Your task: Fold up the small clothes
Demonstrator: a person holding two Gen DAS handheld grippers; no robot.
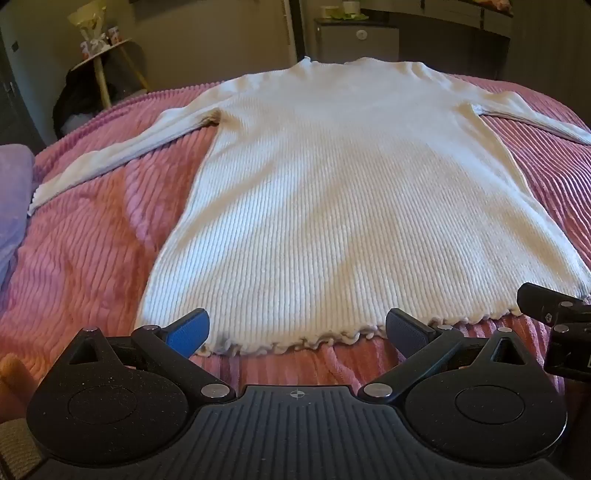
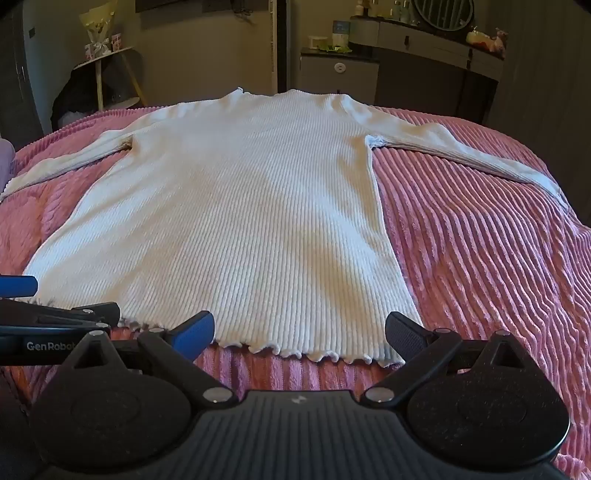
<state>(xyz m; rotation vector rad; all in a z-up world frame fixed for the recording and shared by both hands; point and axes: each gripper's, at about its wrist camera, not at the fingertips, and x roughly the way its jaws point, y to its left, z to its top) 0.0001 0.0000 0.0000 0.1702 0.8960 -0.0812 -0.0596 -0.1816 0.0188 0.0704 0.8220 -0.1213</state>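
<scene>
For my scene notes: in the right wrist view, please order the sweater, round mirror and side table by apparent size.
1. Sweater, by far the largest.
2. Side table.
3. Mirror, cut by the frame.
The last two look close; both are far away, so unsure.

My left wrist camera sits low behind my left gripper, looking forward along the bed, close over the frilled hem of the white sweater lying just ahead of the spread jaws. My right wrist camera rides the same way behind my right gripper, facing the same direction from a spot further right. Both views share the sweater, the pink blanket and the far wall; each catches the other gripper at its edge.
</scene>
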